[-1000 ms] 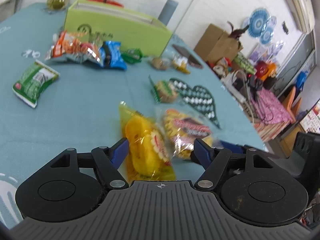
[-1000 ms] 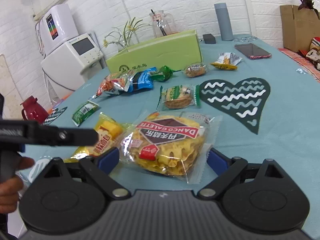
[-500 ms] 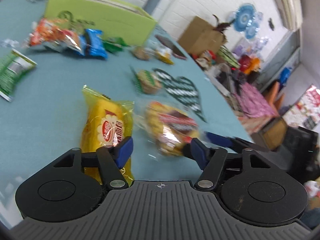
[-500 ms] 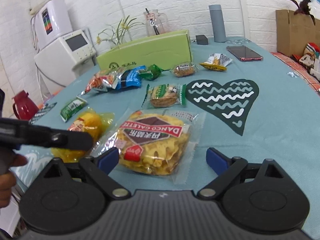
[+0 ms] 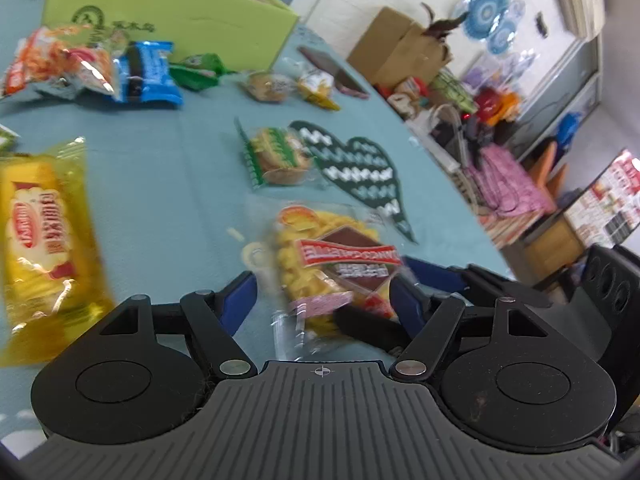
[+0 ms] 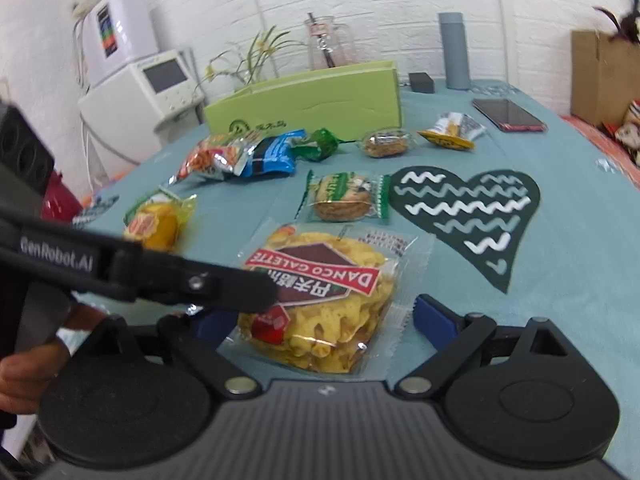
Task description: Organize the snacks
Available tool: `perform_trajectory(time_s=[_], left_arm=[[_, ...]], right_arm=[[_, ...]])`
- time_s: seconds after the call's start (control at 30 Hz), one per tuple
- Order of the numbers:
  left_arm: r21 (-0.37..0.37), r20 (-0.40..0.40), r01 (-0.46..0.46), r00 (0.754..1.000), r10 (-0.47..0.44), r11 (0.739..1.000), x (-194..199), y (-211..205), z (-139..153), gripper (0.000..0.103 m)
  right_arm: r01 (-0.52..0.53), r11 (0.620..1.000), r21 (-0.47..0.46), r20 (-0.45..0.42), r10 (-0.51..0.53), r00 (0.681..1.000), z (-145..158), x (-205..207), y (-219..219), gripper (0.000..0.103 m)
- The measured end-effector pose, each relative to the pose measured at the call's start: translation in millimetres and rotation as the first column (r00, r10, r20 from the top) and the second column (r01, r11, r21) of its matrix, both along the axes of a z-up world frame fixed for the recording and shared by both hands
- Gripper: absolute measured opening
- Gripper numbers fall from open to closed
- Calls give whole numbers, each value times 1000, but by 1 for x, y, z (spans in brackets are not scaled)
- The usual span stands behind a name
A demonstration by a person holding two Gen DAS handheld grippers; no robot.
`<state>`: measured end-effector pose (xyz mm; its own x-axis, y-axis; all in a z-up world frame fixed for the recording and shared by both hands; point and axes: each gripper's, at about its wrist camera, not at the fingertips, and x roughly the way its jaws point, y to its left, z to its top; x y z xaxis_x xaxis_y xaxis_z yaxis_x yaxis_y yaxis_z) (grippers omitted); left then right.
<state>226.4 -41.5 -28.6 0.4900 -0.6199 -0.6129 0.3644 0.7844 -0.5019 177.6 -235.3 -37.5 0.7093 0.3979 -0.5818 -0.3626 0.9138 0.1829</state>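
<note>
A clear Danco Galette bag of yellow crisps [image 6: 324, 300] lies on the teal tablecloth, also in the left wrist view [image 5: 340, 276]. Both grippers are open with jaws on either side of it: my left gripper [image 5: 324, 300] comes from the left side, my right gripper [image 6: 324, 320] from the front. The left gripper's black finger [image 6: 224, 284] crosses the bag's left edge in the right wrist view. A yellow cake packet [image 5: 40, 240] lies to the left, also in the right wrist view [image 6: 154, 226]. A green-edged cookie packet [image 6: 344, 200] lies behind the bag.
A lime-green box [image 6: 308, 102] stands at the back with orange, blue and green snack packets [image 6: 244, 156] in front. A dark heart-shaped mat [image 6: 468, 216], a phone [image 6: 508, 114], a grey bottle [image 6: 454, 50] and two small snacks [image 6: 420, 138] are on the right. The table edge is near on the right.
My left gripper has swung right from the yellow cake packet to the crisps bag, which now sits between its jaws. The right gripper has stayed around the same bag.
</note>
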Motion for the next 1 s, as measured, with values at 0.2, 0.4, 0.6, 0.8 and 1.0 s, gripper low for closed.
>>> perform_trajectory(time_s=[0.2, 0.4, 0.6, 0.8, 1.0], left_arm=[[27, 32, -28, 999, 27, 999, 14, 0, 25, 23], [-8, 143, -82, 986, 82, 997, 84, 18, 86, 25], [87, 224, -171, 963, 148, 981, 189, 33, 123, 28], [146, 129, -190, 977, 172, 971, 280, 54, 91, 41], [85, 139, -256, 960, 242, 963, 271, 78, 78, 67]], right_arm=[[-78, 995, -68, 92, 84, 992, 27, 19, 21, 82], [-107, 987, -123, 252, 135, 958, 83, 95, 40, 82], [-153, 978, -141, 249, 184, 951, 113, 224, 73, 82], [-190, 978, -90, 90, 198, 976, 84, 320, 95, 84], [-128, 991, 24, 59, 127, 990, 72, 314, 68, 93]])
